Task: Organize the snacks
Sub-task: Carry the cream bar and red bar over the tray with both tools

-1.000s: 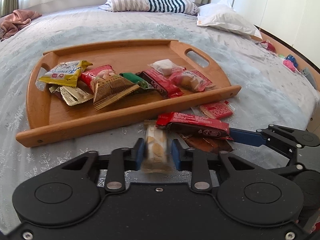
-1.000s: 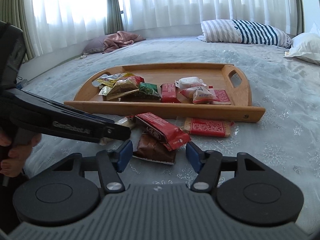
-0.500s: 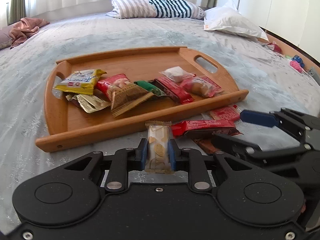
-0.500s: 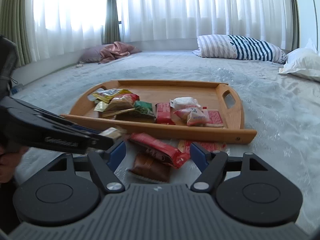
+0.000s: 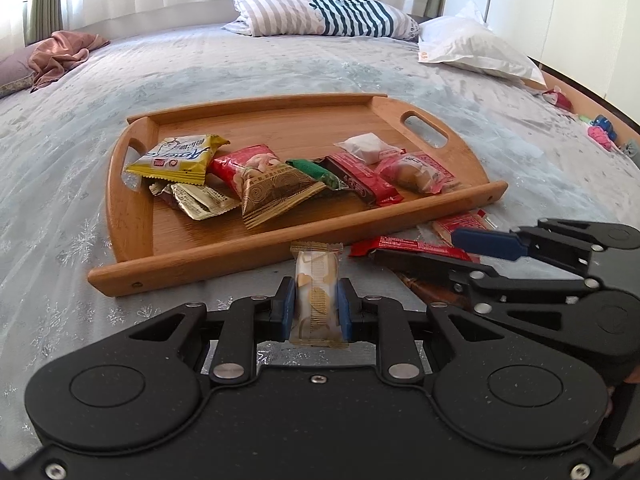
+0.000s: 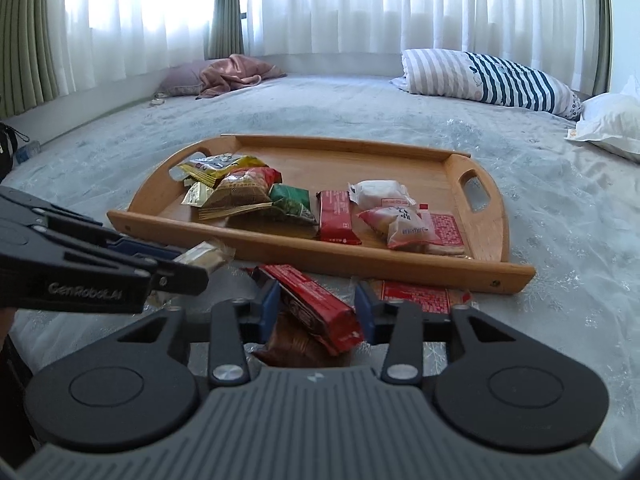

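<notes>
My left gripper (image 5: 316,308) is shut on a small white-and-gold snack packet (image 5: 318,280), held upright just short of the wooden tray (image 5: 224,260). The right wrist view shows this gripper (image 6: 180,264) coming in from the left. My right gripper (image 6: 316,308) straddles a red snack bar (image 6: 308,296) lying on the bedspread. Its jaws are closing, with both blue pads against the bar's sides. A brown packet (image 6: 296,344) lies under the bar. A flat red packet (image 6: 412,296) rests beside the tray's front rim (image 6: 400,266).
Several snack packets lie along the tray's near half, among them a yellow one (image 5: 180,158) and a green one (image 5: 316,172). A striped pillow (image 5: 320,12) and a white pillow (image 5: 472,48) lie at the far side. A pink blanket (image 6: 232,74) sits far left. Small toys (image 5: 600,130) line the bed's right edge.
The right jaws spread wider around the red bar, then came in onto its sides. The left gripper kept hold of the white-and-gold packet and barely moved.
</notes>
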Tool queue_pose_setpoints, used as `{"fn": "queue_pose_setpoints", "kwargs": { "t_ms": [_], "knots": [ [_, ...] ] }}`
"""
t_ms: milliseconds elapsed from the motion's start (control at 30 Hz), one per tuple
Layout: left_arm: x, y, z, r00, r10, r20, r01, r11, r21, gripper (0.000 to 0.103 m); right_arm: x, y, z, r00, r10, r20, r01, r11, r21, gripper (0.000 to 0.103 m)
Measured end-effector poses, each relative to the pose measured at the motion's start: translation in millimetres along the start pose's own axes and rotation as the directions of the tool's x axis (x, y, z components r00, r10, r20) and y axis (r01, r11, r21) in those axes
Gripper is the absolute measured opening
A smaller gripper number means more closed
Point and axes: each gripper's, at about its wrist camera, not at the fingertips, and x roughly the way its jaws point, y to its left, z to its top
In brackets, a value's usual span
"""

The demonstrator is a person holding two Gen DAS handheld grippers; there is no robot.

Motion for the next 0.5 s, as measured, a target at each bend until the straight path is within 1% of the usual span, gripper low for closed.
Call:
{"fn": "queue_pose_setpoints", "kwargs": {
  "t_ms": [100, 200, 267, 400, 500],
  "knots": [
    [1, 1, -1, 1.0, 0.005, -0.004, -0.005, 1.0, -0.003, 0.021, -7, 2, 1, 0.999, 0.035, -0.012, -0.034, 0.999, 0.006, 0.041],
    [2, 1, -1, 1.0, 0.008, -0.01, -0.008, 1.0, -0.005, 0.021, -12, 3, 3, 0.996, 0.087, -0.016, -0.087, 0.996, 0.005, 0.049],
    [2, 1, -1, 1.0, 0.01, -0.01, -0.01, 1.0, -0.006, 0.021, -12, 6, 5, 0.995, 0.099, -0.014, -0.099, 0.995, -0.005, 0.049],
    [1, 2, -1, 1.0, 0.013, -0.007, -0.013, 1.0, -0.012, 0.021, -4, 10, 6, 0.997, 0.069, -0.036, -0.07, 0.997, -0.014, 0.049],
    [0, 3, -1, 1.0, 0.015, -0.005, -0.015, 1.0, -0.017, 0.021, 2, 12, 5, 0.995, 0.091, -0.052, -0.091, 0.996, -0.002, 0.043]
  ]
}}
